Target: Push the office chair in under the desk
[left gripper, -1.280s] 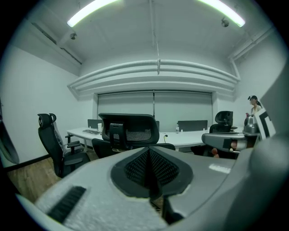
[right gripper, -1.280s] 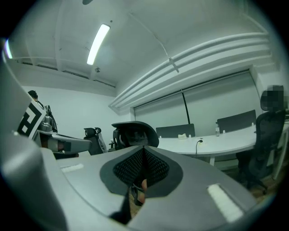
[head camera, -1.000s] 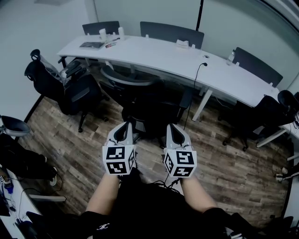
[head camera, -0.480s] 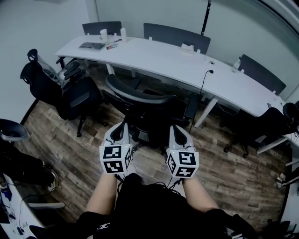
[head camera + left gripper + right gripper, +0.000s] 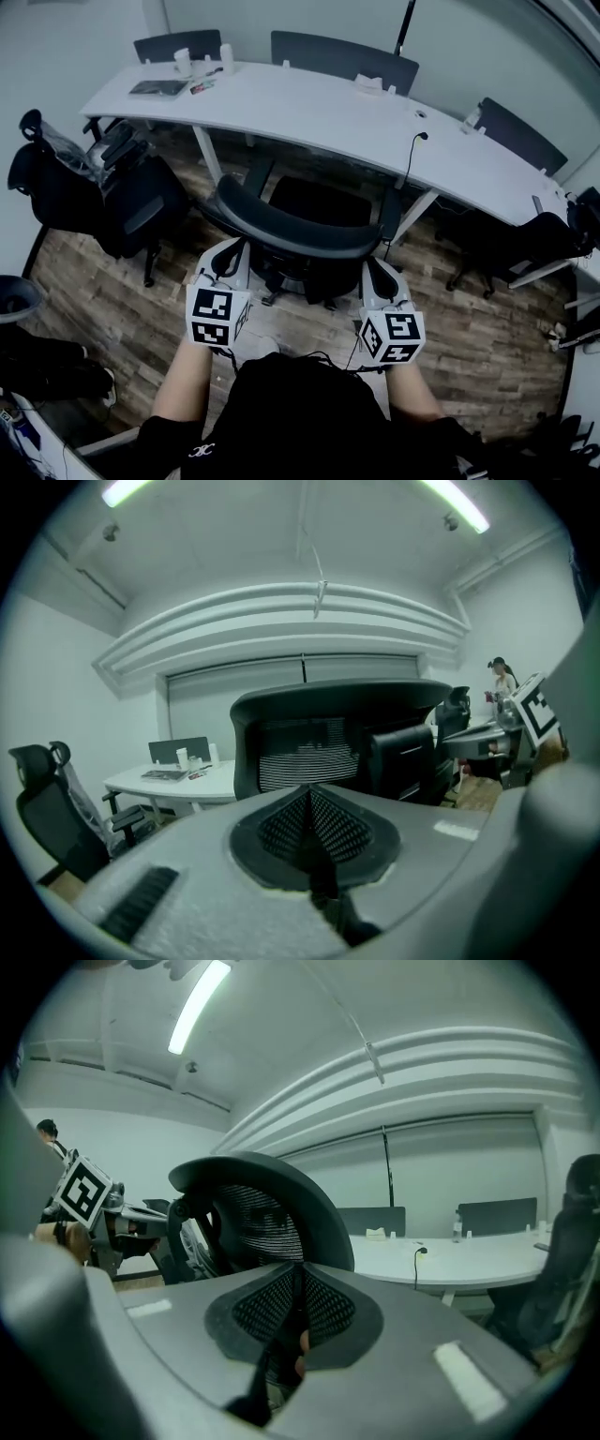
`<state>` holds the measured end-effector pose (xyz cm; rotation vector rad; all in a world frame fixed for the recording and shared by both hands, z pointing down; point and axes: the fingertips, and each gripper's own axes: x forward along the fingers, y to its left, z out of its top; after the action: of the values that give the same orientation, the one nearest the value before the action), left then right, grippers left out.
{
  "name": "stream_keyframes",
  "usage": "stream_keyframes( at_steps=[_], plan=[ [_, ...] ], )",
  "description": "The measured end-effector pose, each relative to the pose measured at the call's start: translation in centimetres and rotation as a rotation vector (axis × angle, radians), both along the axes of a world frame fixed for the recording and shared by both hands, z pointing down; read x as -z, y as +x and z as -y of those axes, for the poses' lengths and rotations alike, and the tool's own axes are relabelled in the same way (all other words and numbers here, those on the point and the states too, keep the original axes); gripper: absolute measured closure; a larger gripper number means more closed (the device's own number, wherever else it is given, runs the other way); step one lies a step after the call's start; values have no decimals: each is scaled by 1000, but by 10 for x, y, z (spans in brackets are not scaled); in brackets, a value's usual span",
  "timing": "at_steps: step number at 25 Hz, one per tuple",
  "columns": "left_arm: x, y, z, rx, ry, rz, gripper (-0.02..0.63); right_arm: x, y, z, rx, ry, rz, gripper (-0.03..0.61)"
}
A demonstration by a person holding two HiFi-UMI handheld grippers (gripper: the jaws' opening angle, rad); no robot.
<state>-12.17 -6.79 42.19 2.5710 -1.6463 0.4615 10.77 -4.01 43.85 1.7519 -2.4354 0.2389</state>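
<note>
Office chair (image 5: pixel 298 228), black with a curved backrest, stands on the wood floor (image 5: pixel 487 319) at the near edge of the long white desk (image 5: pixel 309 108), its seat facing the gap between two desk legs. Another black chair (image 5: pixel 127 202) sits to the left. The left gripper (image 5: pixel 232 251) is at the backrest's left end with its jaws pressed together. The right gripper (image 5: pixel 376 272) is at the right end, its jaws opening to a narrow slit with nothing between them. Whether either touches the backrest cannot be told.
</note>
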Motion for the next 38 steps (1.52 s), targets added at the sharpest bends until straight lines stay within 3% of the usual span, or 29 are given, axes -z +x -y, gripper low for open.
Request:
stream_keyframes(
  at_steps=[4,8,9,12,15,17,22,33,38],
  plan=[
    [-4,-19,34,-128,20,142,604,-3,-6,14,14,-14,-101,526],
    [-22,-39,51,-294,44,334,605,-16,-16,10,157,-97,-312,465],
    [-26,-41,53,-347,41,379,592,-19,-15,8,197,-124,-366,431],
    [-38,-46,59,-482,33,516,456,-28,-6,7,283,-201,-487,383],
    [-53,-53,64,-561,12,662,395,-37,-2,9,322,-245,-573,382],
    [-61,-56,67,-582,-5,723,394,-45,-4,9,343,-261,-633,370],
    [-77,-61,77,-559,-36,791,429,-53,-6,18,322,-256,-742,373],
    [-80,-60,89,-546,-144,729,425,-53,-5,27,347,-255,-753,388],
    [-79,-56,91,-547,-155,715,423,-51,-1,33,350,-246,-762,390]
  ],
)
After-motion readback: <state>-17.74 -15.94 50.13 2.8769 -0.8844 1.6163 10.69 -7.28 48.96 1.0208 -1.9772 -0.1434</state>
